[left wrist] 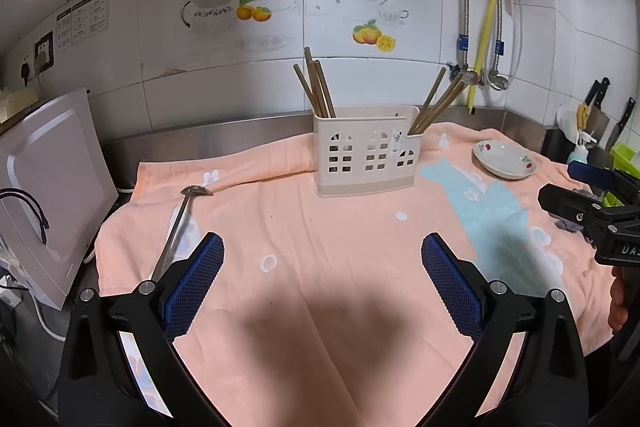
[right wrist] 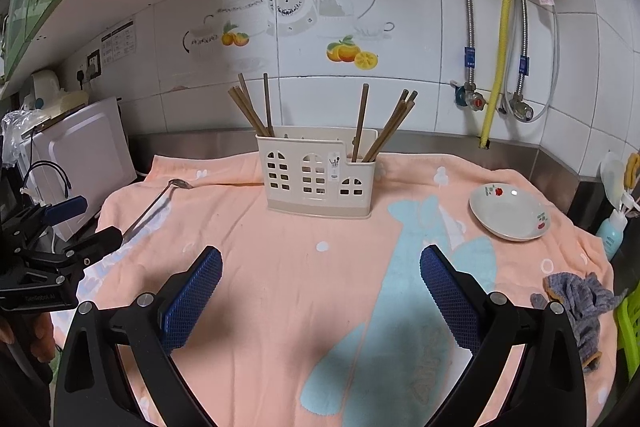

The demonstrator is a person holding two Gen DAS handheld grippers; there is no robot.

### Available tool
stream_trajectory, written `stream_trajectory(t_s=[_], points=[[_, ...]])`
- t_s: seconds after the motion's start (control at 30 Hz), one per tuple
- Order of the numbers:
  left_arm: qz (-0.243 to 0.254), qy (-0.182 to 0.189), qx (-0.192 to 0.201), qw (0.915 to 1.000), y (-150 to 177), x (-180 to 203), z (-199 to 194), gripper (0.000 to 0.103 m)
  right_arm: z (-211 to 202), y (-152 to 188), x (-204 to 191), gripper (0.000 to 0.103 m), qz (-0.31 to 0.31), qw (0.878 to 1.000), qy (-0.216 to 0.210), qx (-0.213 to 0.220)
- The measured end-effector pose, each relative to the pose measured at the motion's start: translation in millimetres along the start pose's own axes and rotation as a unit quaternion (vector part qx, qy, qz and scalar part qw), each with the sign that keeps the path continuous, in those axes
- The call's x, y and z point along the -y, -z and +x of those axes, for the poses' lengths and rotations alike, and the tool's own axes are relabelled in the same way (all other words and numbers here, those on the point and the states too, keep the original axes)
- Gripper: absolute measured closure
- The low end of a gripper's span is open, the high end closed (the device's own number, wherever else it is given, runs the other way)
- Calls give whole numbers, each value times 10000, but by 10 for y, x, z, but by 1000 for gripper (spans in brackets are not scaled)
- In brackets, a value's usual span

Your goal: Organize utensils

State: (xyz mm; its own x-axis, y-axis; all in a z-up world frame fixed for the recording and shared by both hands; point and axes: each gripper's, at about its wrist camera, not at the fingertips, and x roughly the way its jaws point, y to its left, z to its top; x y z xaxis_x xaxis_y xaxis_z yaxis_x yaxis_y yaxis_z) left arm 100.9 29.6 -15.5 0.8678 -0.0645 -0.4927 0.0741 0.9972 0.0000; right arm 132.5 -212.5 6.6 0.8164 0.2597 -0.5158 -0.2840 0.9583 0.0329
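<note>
A cream utensil holder stands on the peach towel near the back wall, with wooden chopsticks upright in its left and right compartments. A metal ladle lies on the towel's left part, bowl toward the wall. My left gripper is open above the towel, its left finger close beside the ladle's handle end. My right gripper is open over the towel's middle, holding nothing. Each gripper shows at the other view's edge.
A white dish with red flowers sits on the towel at the right. A grey rag lies at the right edge. A white appliance stands left. Knives and a bottle crowd the right corner.
</note>
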Motion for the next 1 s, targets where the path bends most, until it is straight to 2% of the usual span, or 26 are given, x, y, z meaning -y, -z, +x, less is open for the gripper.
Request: stream_trajectory(t_s=[1.0], points=[[-39,31,-112,9999,53,15,68,5,71,28,-46,7,-10,10000,-19,-84]])
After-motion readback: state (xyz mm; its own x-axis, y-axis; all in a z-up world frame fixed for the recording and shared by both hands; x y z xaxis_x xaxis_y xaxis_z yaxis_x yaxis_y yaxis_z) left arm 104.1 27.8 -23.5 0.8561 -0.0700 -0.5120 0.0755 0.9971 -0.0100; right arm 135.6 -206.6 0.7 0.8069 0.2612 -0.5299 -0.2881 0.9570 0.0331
